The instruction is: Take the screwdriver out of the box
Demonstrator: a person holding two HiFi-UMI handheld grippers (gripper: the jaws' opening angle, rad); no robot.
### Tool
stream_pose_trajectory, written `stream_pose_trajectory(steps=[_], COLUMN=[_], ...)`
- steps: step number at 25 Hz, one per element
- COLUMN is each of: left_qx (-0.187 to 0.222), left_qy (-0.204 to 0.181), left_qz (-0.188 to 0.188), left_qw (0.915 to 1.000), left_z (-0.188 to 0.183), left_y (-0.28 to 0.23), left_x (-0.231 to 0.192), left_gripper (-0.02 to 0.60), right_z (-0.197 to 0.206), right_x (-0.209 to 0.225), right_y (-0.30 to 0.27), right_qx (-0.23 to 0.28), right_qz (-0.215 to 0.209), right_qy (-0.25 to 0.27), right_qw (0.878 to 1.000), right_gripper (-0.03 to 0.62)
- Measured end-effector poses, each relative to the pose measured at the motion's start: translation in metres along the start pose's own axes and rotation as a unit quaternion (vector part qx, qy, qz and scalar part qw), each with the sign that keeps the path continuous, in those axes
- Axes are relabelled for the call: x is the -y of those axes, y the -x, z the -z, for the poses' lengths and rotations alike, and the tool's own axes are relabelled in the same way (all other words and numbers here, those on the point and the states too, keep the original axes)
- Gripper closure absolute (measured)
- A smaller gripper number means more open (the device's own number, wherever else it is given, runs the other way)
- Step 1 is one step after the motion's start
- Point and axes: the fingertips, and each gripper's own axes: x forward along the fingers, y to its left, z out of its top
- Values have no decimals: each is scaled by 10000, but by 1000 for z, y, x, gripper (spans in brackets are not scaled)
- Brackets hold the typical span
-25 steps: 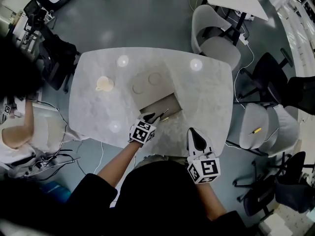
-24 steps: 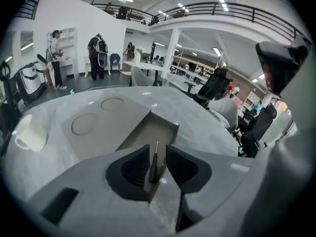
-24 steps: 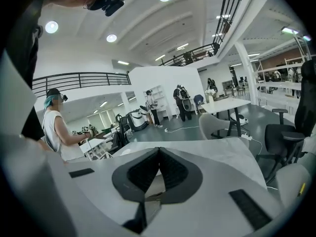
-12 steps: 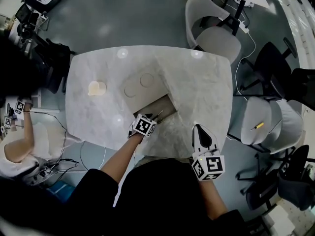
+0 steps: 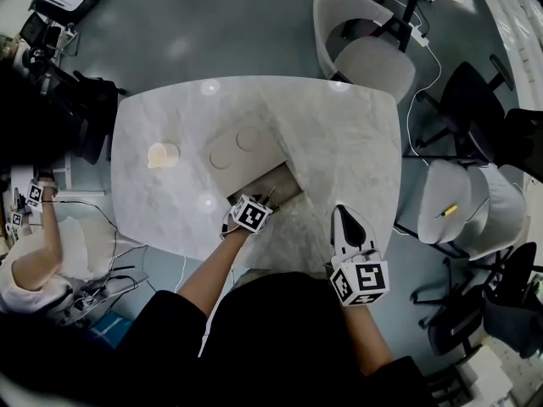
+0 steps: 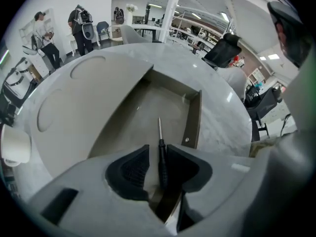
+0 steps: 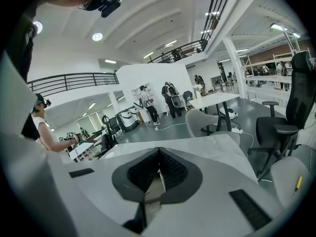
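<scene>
Left gripper view: the left gripper [image 6: 158, 151] points steeply down into the box [image 6: 193, 118]. Its fingers [image 6: 132, 168] are spread but closing, with the screwdriver [image 6: 161, 163] handle on the box floor between them, nearer the right finger, and the shaft running on past the tips. Best to close squarely on the handle and lift straight up, since the box wall stands just right of the fingers. The right gripper [image 7: 158, 154], fingers pressed together and empty, hangs well apart at the table [image 5: 339, 142] edge; a cup [image 5: 163, 153] sits far left.

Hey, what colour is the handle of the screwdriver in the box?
Black, with a silvery metal shaft; the left gripper view shows the screwdriver best.
</scene>
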Motion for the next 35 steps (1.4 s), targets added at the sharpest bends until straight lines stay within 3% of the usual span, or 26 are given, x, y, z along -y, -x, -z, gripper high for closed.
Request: stream_pose_trajectory(steps=[6,15,27,35], left_qx=[-161,-129,531,1521], left_qy=[-201,91,523,665], left_qz=[-218,-328,-357,-444], left_qw=[9994,9993,9966,9851], left_z=[8,6,4,-12], left_y=[-5,-4,9,75], left_x=[-2,-2,-5,6], left_gripper=[485,526,529,531], right_z=[8,4,15,17], right_x=[3,7,-11,-33], right_y=[1,2,19,38], right_qx=[-87,-67,-13,294], right_qz=[42,-6,-221,-244], right_qy=[-31,-22,168,356], right_qw=[9999,10000,9996,9986], right_gripper=[591,591,591,591])
